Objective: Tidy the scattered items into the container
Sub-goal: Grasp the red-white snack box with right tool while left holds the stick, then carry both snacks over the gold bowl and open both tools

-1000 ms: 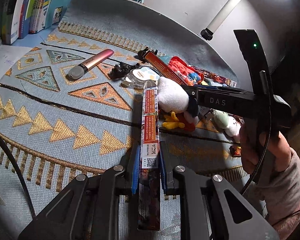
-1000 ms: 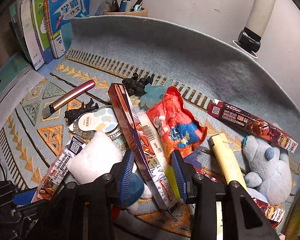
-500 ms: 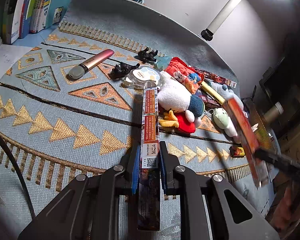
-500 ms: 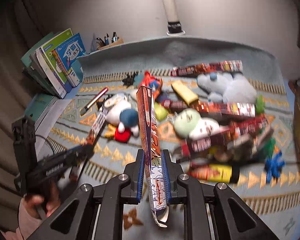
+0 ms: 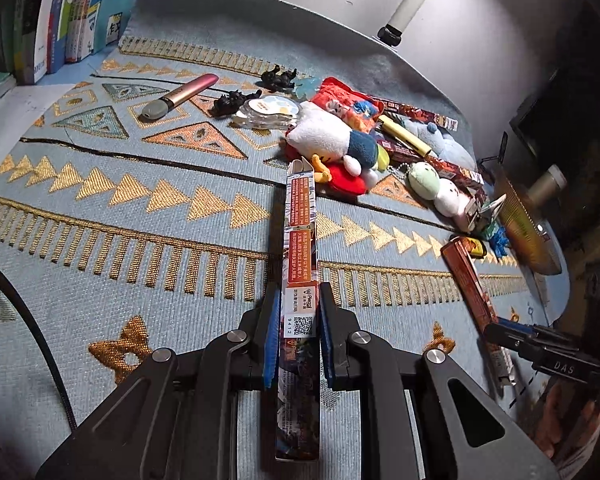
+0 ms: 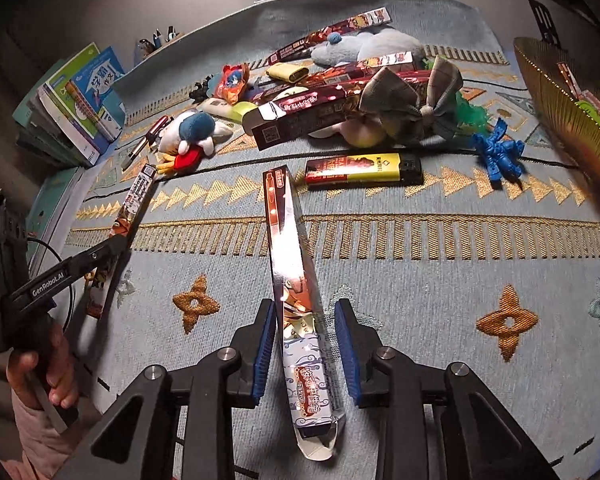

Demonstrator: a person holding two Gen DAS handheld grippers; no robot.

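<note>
The left gripper (image 5: 298, 344) is clenched on a long printed carton (image 5: 300, 240) — its blue pads press both sides near the QR label, the box running up the middle of the frame over the patterned blue mat (image 5: 140, 280). In the right wrist view the right gripper (image 6: 306, 350) has its jaws opening; a glossy pen box (image 6: 290, 264) stands tilted between them, the right pad clear of it. The gold ribbed container (image 6: 568, 120) sits at the upper right edge. Scattered items — a duck plush (image 6: 192, 132), a lighter (image 6: 364, 170), a blue figure (image 6: 498, 152) — lie across the upper mat.
</note>
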